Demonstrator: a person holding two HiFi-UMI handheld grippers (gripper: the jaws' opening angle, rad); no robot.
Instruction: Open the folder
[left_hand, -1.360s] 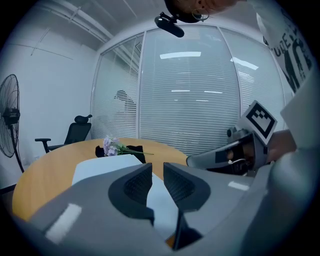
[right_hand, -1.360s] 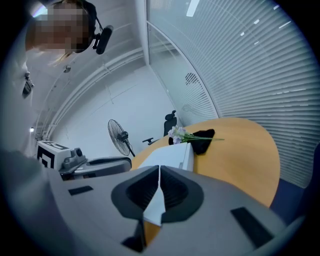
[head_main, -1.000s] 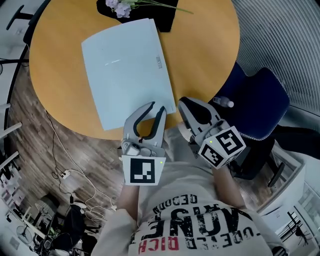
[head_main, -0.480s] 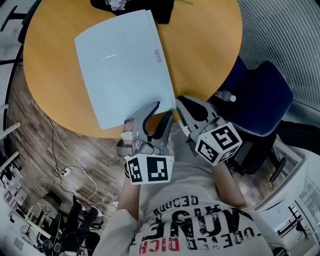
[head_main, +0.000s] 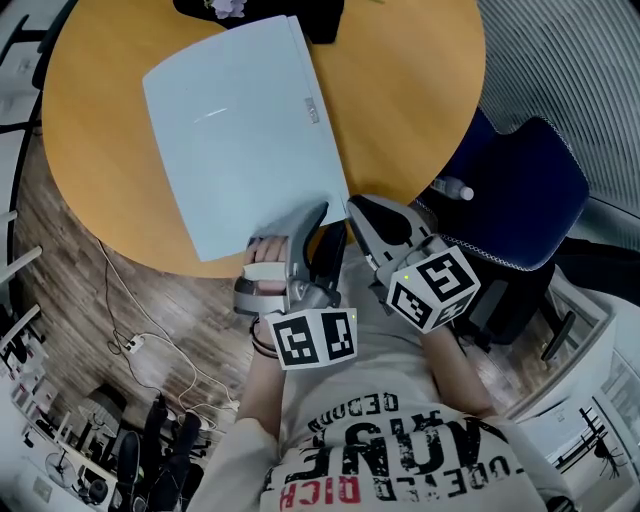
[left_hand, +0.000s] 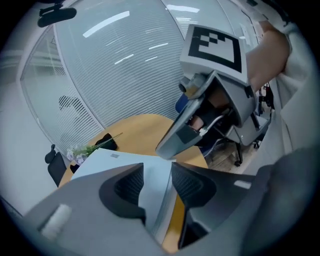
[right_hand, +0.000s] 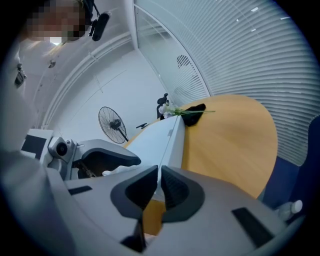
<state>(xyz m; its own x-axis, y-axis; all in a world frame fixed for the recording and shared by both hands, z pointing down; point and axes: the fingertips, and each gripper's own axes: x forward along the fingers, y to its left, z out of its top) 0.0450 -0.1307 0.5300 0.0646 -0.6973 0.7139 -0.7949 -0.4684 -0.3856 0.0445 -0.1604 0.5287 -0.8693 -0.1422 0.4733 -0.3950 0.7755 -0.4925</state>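
- Round wooden table (head_main: 420, 120) carried the closed pale folder (head_main: 240, 130) (lying flat).
- Left tool (head_main: 332, 220) had just been spreading, with the folder's near right corner between its jaws.
- Right tool (head_main: 356, 207), pressed together, hovered just right of that corner.

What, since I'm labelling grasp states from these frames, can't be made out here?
Right hand-held gripper: in its own view the jaws stand nearly together at the edge of the folder; whether the pads press it is unclear.
Flowers: cut off by the head view's top edge.
Label on the folder: too small to read in any view.
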